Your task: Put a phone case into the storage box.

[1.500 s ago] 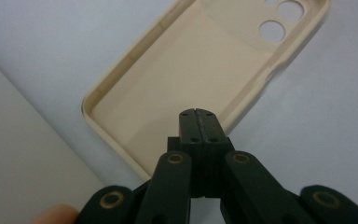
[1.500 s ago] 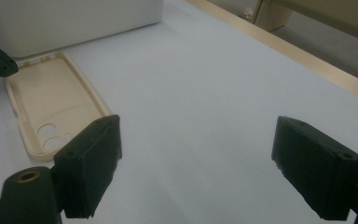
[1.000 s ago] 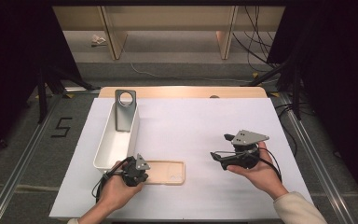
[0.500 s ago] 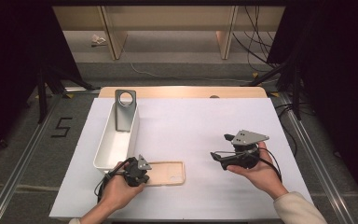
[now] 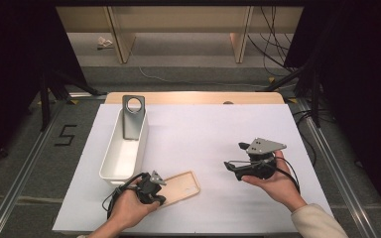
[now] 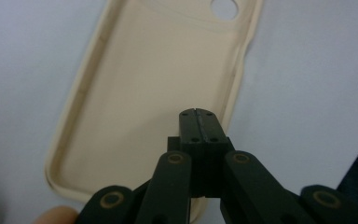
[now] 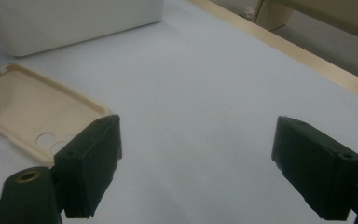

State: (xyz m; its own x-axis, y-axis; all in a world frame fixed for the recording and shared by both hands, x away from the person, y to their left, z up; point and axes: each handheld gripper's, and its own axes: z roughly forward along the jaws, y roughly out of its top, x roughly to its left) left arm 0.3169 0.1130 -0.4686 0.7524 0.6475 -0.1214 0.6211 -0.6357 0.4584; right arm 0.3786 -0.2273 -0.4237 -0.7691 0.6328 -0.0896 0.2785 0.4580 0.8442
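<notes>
Nearest the person, the left gripper (image 5: 155,194) sits in the left hand (image 5: 126,208) at the front edge of the white table sheet (image 5: 203,134), over the near end of a cream phone case (image 5: 181,187). In the left gripper view its 2 black jaws are pressed flat together, tip to tip, with nothing between them; they hang over the hollow inside of the case, close to its lower rim, and whether they touch it cannot be told. The case lies open side up, flat on the sheet, its camera cutout (image 6: 224,8) at the far end from the jaws.

To the right, well apart from the case, the right gripper (image 5: 234,168) rests in the upturned right hand (image 5: 273,181), with a grey three-cornered plate on top. Its 2 jaws stand wide apart and empty, pointing across bare sheet toward the case.

Just beyond the case stands a long white plastic bin (image 5: 125,148), running away from the person along the left side of the sheet. A grey metal bracket (image 5: 132,116) with 1 round hole leans upright at the bin's far end. Behind that runs the wooden table edge (image 5: 193,97), then the floor with wooden shelf legs.
</notes>
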